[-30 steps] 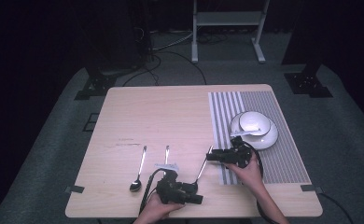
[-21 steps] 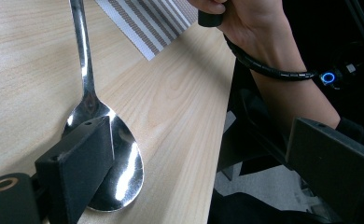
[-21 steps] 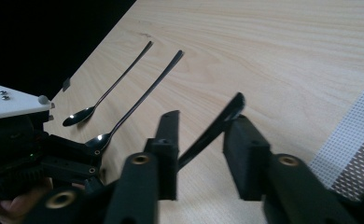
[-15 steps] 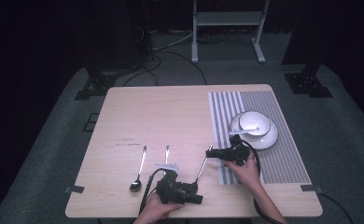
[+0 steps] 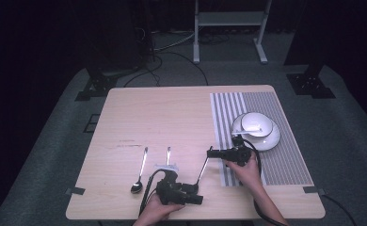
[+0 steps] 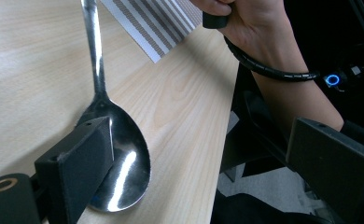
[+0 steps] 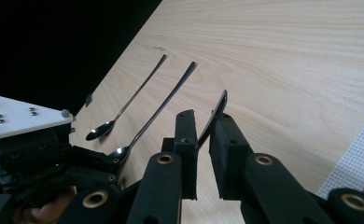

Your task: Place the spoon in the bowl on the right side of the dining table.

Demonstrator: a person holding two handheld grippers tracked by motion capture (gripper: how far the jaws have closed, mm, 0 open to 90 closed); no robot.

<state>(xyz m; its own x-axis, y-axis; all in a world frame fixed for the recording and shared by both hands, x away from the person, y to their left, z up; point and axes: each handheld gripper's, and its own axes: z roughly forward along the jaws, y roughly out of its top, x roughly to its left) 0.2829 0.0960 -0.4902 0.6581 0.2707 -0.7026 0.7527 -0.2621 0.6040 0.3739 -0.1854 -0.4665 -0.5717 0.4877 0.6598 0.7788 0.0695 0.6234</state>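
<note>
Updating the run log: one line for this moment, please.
right gripper: jaws just been closing, pinching large spoon handle | left gripper: open, beside its bowl | bowl rests on table

1. Dark grey carpeted floor (image 5: pixel 54 155) under a pale wooden rectangular table (image 5: pixel 163 113).
2. White metal stand (image 5: pixel 228 28) behind, on 2 legs, with black cables (image 5: pixel 172 52) trailing nearby.
3. Black surroundings, dim light.

The right gripper (image 7: pixel 203 140) has just been closing its black jaws on the handle of a spoon (image 7: pixel 216 115), whose tip juts out beyond them over the wooden table (image 7: pixel 287 56). Left of that spoon lie two more spoons (image 7: pixel 159 109), near the left gripper (image 7: pixel 45 163).
</note>
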